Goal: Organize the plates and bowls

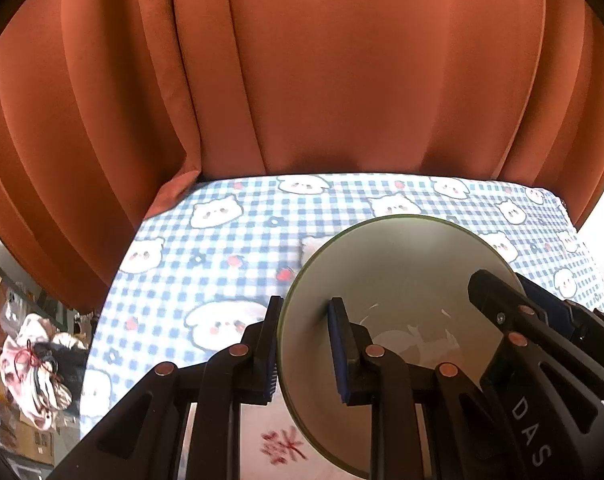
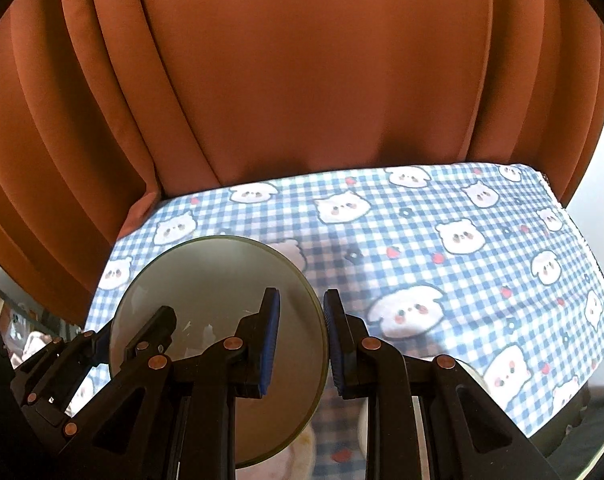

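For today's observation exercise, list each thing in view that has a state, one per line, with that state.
Bowl: lifted off the table, gripped at opposite rims, empty as far as can be seen.
Left tool: shut on the bowl's rim.
Right tool: shut on the bowl's rim.
Tablecloth: spread flat.
Curtain: hanging closed.

Bowl (image 1: 402,280) bottom cut off by edge; underlying plate (image 1: 285,446) blurred.
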A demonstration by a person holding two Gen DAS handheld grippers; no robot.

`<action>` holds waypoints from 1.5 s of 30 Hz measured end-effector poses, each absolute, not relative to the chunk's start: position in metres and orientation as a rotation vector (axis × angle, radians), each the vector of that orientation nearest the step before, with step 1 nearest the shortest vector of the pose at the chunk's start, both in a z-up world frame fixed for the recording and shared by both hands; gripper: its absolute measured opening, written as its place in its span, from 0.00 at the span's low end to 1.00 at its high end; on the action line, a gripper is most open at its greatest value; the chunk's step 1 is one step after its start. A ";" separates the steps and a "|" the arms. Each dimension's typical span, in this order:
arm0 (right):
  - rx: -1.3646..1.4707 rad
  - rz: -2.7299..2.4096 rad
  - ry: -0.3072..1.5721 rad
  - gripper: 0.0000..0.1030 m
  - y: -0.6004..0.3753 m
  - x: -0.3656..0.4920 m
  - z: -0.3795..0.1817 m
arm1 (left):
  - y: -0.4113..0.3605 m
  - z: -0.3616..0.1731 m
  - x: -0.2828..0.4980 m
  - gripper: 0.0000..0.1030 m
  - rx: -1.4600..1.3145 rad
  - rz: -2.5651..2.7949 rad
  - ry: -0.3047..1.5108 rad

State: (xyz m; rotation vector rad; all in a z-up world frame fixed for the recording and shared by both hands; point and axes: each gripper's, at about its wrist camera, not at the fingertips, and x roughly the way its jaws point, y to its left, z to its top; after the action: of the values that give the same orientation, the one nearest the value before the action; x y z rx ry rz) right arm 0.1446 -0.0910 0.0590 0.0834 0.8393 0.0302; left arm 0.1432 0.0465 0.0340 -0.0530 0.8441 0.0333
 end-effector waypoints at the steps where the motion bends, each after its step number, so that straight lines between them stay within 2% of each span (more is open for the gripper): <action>1: 0.082 0.033 0.840 0.26 -0.095 0.143 0.058 | 0.041 0.033 0.140 0.19 -0.059 0.037 0.848; 24: 0.033 0.094 0.922 0.26 -0.206 0.115 0.012 | -0.068 -0.006 0.106 0.20 -0.092 0.086 0.942; 45: -0.022 0.167 0.988 0.26 -0.224 0.128 -0.026 | -0.091 -0.043 0.112 0.20 -0.132 0.141 1.072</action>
State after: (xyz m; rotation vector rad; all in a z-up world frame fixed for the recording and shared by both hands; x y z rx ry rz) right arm 0.1284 -0.2236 -0.0264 -0.0222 0.9876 0.1668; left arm 0.1122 -0.0907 -0.0434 -0.1317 1.0717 0.1406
